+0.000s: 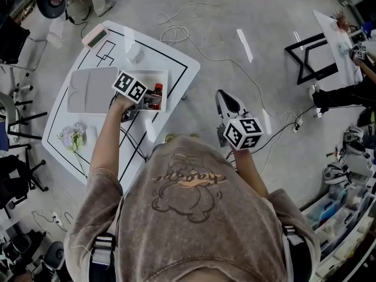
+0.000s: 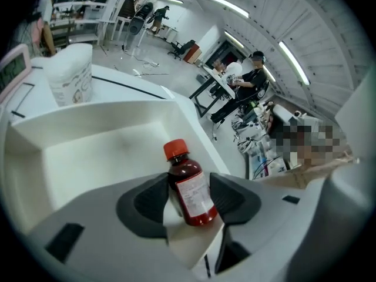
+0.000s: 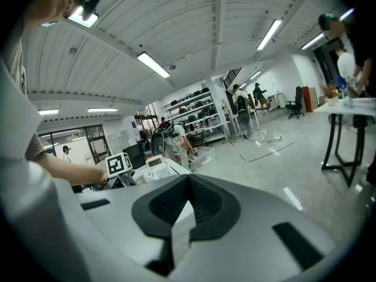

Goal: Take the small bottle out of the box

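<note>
Looked down on bare grey floor [image 1: 235,16], wide and open from 12 to 3 o'clock, crossed only by loose cables [image 1: 176,34]. Found a white table [image 1: 179,63] at 10 o'clock of the person, with black lines drawn over its top and rounded corners, its near edge close to the person's left arm. Counted on it a white box [image 1: 163,86], a grey tray [image 1: 91,90] just beside the box's 9 o'clock wall, a white cup [image 1: 135,53] at its 12 o'clock, and a pale flower sprig [image 1: 73,137] at its 7 o'clock, near the table rim.

Reached into the box with the left gripper [image 2: 189,200], marker cube above the near wall. Had its dark pads [image 2: 150,201] clamped on the small bottle [image 2: 187,178], one against each side of the dark red body. Saw the bottle inside the box, toward the 4 o'clock corner, orange cap tipped to 11 o'clock in the left gripper view, bare box floor beyond it up to the far wall. Could not tell whether its base touched the box floor.

Held the right gripper [image 3: 188,181] well apart from the table, at 3 o'clock of the box, over open floor, jaws together with nothing between. Noted a black-framed table [image 1: 311,57] at 2 o'clock and storage bins [image 1: 346,204] at 4 o'clock.
</note>
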{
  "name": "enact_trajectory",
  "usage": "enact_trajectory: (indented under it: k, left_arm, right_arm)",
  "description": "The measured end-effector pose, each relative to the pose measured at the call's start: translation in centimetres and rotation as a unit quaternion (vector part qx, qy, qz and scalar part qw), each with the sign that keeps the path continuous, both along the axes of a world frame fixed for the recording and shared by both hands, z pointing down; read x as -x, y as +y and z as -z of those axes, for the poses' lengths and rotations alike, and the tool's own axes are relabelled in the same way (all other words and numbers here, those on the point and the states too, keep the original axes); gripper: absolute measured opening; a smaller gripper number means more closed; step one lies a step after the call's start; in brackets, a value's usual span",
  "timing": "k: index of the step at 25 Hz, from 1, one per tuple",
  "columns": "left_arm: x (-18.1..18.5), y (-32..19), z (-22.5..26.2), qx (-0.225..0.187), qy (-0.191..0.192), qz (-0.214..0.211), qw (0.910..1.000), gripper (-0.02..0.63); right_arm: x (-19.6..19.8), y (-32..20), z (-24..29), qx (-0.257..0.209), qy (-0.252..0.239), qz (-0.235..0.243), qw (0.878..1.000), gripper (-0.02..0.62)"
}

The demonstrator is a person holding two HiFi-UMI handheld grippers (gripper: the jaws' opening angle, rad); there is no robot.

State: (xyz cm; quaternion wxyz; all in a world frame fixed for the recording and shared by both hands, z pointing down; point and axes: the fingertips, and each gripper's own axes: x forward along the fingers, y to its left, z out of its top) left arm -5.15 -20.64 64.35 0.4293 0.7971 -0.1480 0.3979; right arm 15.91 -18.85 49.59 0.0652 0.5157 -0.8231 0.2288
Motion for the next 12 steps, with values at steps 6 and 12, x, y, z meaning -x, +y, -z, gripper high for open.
enact_trajectory:
  k: [6,12]
  left_arm:
    - [1.2,-0.2,0.1,-0.063,-0.077,-0.032,0.9945,0.225]
    - [0.7,0.1,-0.1,-0.083,-0.087,-0.045,0.9917,0.241]
  right_arm:
    - [0.7,0.3,0.4,-0.005,-0.001,0.009,1.0,-0.005]
    - [0.7,0.8,0.3,-0.005,-0.002,0.011,1.0,-0.005]
